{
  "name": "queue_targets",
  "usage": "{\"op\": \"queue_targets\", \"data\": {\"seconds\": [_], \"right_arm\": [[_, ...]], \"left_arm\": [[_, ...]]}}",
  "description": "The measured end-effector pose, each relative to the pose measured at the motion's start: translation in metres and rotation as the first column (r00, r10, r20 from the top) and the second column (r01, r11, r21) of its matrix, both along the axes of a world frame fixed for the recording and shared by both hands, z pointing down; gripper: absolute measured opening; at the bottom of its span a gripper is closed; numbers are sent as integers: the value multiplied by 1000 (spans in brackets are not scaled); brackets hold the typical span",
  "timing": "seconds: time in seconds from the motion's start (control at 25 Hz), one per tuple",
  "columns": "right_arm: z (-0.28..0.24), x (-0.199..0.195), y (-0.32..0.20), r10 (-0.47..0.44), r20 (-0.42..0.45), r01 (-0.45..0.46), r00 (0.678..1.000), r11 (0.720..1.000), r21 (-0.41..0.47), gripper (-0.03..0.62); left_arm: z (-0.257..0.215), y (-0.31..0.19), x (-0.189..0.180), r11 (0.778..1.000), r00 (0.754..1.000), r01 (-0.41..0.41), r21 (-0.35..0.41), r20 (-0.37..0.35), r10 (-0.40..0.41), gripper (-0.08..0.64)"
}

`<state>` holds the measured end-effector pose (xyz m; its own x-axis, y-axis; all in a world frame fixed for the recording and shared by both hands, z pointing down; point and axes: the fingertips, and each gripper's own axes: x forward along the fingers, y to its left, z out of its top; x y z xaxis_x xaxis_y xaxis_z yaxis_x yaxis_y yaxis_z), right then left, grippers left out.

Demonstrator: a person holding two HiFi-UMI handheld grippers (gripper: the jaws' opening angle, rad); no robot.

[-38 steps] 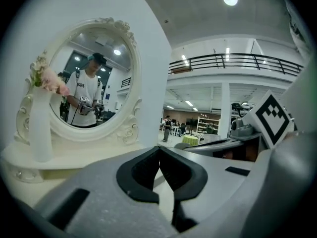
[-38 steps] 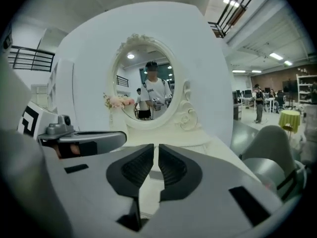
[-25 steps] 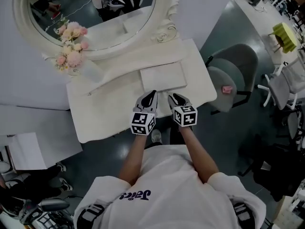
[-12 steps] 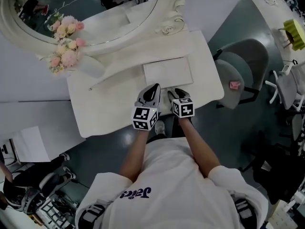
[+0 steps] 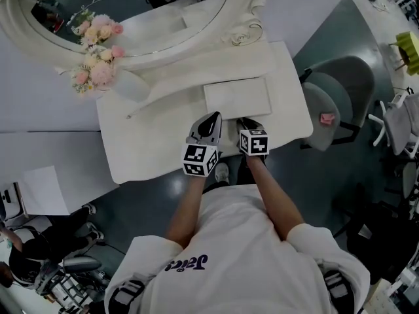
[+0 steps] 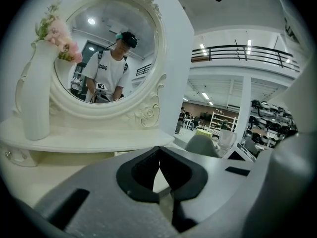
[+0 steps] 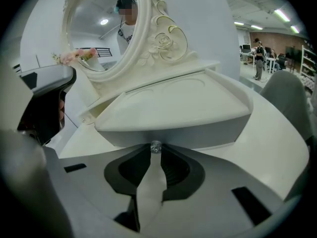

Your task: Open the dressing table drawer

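Note:
The white dressing table point(image 5: 150, 142) carries a small raised drawer point(image 5: 237, 97) below the oval mirror point(image 5: 131, 12). In the right gripper view the drawer's front point(image 7: 173, 128) fills the middle, with a small clear knob point(image 7: 155, 147) at its lower edge. My right gripper point(image 7: 155, 150) has its jaws closing, and the knob sits between the tips, which touch it on both sides. My left gripper point(image 6: 158, 152) hovers just left of it over the tabletop, shut, tips together with nothing between them. From above, both grippers point(image 5: 211, 120) point(image 5: 247, 123) point at the drawer's front.
A white vase of pink flowers point(image 5: 98, 70) stands at the table's back left. A grey chair point(image 5: 334, 103) with a small pink item point(image 5: 327, 118) stands right of the table. A person point(image 5: 39, 254) crouches at the lower left, near white paper point(image 5: 39, 191).
Both grippers have moved forward from the table's front edge to the drawer's front. The right gripper has dropped lower, and its tips now bracket the knob.

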<state>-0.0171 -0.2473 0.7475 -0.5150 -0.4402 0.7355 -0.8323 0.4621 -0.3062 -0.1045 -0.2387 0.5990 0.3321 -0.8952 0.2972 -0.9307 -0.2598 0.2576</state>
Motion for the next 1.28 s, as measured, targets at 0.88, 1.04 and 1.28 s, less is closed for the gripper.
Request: {"op": "queue_targets", "data": {"seconds": [0.88, 1.04, 1.28], "right_arm": [[-3, 11, 28, 11, -12, -11, 1000, 1000, 17, 71], [-3, 16, 39, 17, -14, -17, 1000, 1000, 21, 71], [-3, 23, 59, 26, -15, -26, 1000, 999, 28, 71]], "left_arm": [[-2, 28, 15, 999, 999, -37, 3, -4, 37, 15], [1, 36, 21, 999, 999, -52, 2, -6, 52, 15], [1, 48, 30, 997, 997, -78, 8, -5, 78, 15]]}}
